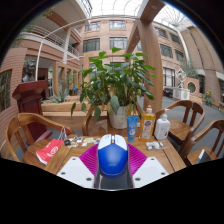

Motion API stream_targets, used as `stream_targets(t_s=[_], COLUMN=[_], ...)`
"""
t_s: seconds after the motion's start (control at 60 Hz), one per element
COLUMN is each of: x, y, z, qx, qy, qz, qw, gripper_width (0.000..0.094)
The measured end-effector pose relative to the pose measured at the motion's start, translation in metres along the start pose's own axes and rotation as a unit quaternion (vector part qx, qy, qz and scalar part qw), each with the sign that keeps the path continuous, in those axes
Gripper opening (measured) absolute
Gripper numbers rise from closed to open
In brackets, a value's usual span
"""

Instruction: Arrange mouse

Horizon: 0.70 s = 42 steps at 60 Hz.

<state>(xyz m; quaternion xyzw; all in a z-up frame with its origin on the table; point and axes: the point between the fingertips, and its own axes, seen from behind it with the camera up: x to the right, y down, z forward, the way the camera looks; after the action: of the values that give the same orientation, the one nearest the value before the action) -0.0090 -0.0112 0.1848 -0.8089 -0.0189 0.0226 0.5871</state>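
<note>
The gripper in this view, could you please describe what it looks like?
The gripper has two broad white fingers with flat, angular outer faces. Each carries a magenta pad on its inner face. No cables, markings or sleeve are visible.

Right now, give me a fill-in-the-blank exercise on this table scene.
1. The mouse between the gripper fingers is ____ in colour.
2. Beyond the mouse, behind the bottles, stands a large potted ____.
3. Around the table stand wooden ____.
4. Each gripper finger bears a ____ pad.

Missing words: blue; plant; chairs; magenta
</note>
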Motion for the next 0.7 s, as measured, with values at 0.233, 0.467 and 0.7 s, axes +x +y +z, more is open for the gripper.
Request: stream_targets(t_s=[0.233,0.467,0.7], x=[0.07,0.068,0.057], y=[0.156,0.178,0.124], z=[0.039,0.036,-0.026], qx=[-0.147,-0.173,-0.134], qy=[0.04,0.024,0.034], qz=[0.009,0.021,0.002], qw=[0.988,0.984,0.99], gripper_width=[0.0417,0.0667,0.0865])
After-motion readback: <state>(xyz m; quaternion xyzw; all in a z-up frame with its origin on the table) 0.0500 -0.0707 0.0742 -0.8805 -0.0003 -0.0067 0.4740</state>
